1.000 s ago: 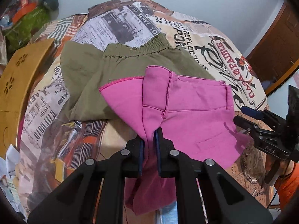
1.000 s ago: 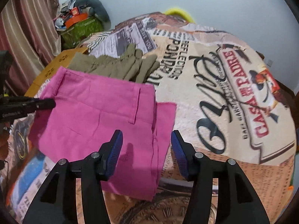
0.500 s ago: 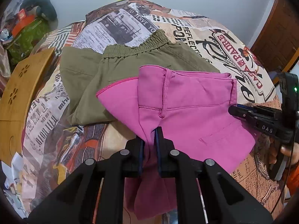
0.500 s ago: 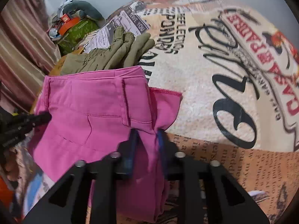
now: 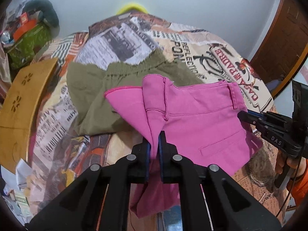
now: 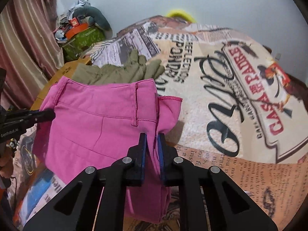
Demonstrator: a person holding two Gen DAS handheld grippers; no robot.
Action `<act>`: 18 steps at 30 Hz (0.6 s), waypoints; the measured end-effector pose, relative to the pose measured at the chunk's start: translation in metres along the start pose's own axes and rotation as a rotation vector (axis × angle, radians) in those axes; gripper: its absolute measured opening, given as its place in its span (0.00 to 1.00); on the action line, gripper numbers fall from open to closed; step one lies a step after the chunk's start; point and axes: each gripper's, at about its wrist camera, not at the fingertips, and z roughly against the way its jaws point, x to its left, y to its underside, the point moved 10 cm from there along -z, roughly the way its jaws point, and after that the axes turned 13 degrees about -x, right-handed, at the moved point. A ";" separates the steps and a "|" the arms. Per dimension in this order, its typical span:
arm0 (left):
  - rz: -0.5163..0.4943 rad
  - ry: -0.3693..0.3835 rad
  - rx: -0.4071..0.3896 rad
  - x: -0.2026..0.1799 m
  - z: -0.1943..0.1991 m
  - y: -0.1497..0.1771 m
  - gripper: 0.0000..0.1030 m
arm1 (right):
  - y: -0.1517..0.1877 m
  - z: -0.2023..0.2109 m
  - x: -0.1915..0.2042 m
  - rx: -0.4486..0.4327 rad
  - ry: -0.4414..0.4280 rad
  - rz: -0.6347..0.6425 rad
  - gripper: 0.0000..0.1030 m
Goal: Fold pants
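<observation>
The left gripper, black with blue-padded fingers, is pressed together on a bunched edge of the bright pink cotton pants. The right gripper pinches the opposite side of the same waistband, fabric trapped between its pads. The pink pants hang stretched between the two, lifted above a bedspread printed with newspaper and poster graphics. Behind them, olive-green elastic-waist shorts lie flat on the spread. A tan wooden board with flower cut-outs stands at the bed's left edge.
</observation>
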 end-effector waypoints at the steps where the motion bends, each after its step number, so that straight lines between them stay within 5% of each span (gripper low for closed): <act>1: 0.000 0.000 -0.010 0.000 0.005 -0.004 0.06 | -0.005 0.004 0.002 -0.010 -0.002 0.006 0.10; 11: -0.006 -0.032 -0.105 0.021 0.031 -0.054 0.05 | -0.063 0.026 0.027 -0.126 -0.024 0.026 0.10; 18: 0.010 -0.097 -0.141 0.063 0.017 -0.094 0.05 | -0.096 -0.001 0.053 -0.171 -0.029 0.044 0.09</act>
